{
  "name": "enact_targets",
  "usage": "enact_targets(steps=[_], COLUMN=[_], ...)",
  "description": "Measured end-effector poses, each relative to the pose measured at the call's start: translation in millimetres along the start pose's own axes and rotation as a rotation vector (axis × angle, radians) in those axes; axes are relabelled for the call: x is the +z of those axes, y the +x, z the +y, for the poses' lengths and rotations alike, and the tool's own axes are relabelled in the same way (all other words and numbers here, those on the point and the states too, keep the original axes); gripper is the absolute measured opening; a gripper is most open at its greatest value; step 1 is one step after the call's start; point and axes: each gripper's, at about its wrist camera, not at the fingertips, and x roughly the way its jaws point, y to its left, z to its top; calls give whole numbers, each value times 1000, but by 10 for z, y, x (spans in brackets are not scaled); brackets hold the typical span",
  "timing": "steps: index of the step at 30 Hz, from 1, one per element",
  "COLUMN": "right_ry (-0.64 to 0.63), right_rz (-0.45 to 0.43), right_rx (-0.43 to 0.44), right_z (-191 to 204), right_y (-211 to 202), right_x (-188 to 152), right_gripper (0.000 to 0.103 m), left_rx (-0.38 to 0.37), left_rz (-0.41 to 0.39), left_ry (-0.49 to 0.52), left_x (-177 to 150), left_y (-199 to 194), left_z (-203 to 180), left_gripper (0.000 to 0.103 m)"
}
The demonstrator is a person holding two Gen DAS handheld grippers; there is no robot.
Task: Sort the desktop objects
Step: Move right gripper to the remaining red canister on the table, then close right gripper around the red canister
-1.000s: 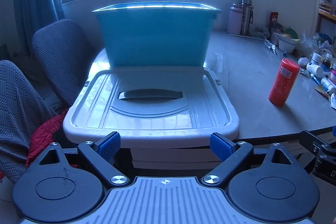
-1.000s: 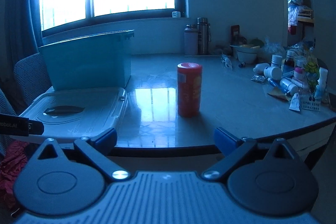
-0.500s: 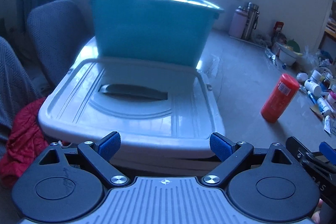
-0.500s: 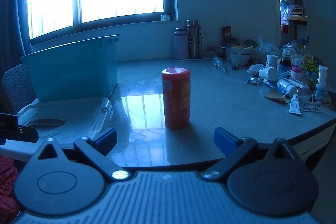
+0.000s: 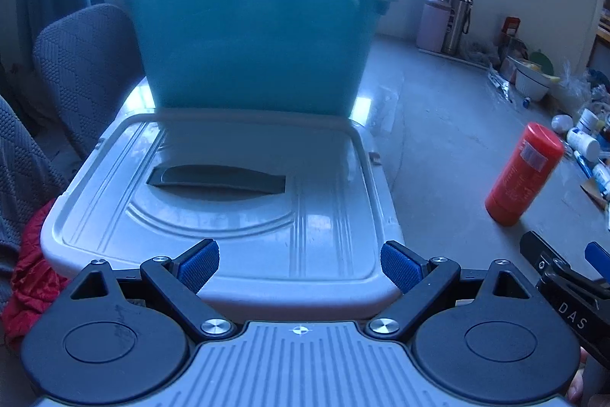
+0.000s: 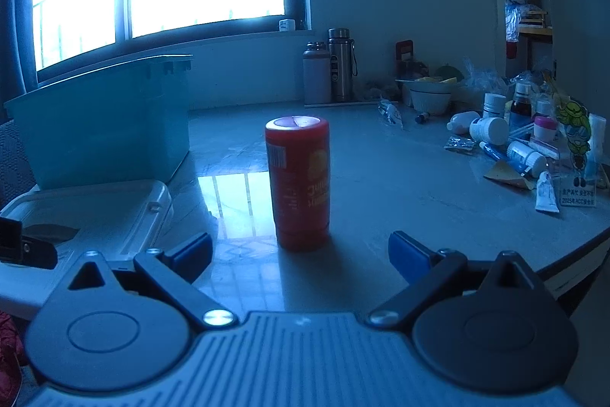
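A red canister [image 6: 299, 184] stands upright on the grey table [image 6: 400, 185], just ahead of my right gripper [image 6: 301, 254], which is open and empty. In the left wrist view the same red canister [image 5: 524, 174] is at the right. My left gripper [image 5: 299, 267] is open and empty, hovering over the near edge of a grey-white bin lid [image 5: 228, 201] with a dark handle [image 5: 217, 180]. Behind the lid stands an open teal storage bin [image 5: 251, 44]. The teal bin [image 6: 103, 121] and the lid [image 6: 95, 212] also appear left in the right wrist view.
Medicine bottles, tubes and packets [image 6: 511, 147] clutter the table's right side, with a white bowl [image 6: 431, 98] and two flasks [image 6: 329, 67] at the back. A grey chair [image 5: 80, 71] and red cloth [image 5: 30, 277] sit left of the lid.
Both grippers have moved forward over the table. The lid and the red canister loom larger and closer. Both stay open.
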Motion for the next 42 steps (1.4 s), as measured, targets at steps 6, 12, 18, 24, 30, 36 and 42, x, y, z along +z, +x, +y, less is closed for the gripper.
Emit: enact_targets(steps=[6,12,18,24,30,36,42], right_ry=[-22,-10,-18,-40,-29,-15,-54], right_rz=[-6,2,14,15,47,55,51], right_rx=[11,10,2,-17,1,15,14], right_z=[56,63,73,113,106,125,211], right_y=[230,448,631,762,758,560,345], right_x=[57,116,127,171,252,398,524], right_gripper=[99,99,99,49,49,49,49], left_rx=[14,8,9,-12,-31,-44,-34], left_rz=[15,16,3,-1,-58,-109,-145], left_ry=[-47,-78,-84,-66,-7,19,9], left_x=[122,251,351,408,485,554,588], left_y=[173,321,406,435,300,95,-111], left_z=[64,85,51,-5,-67,-34,94], left_gripper=[94,94,94,94,94,94,94])
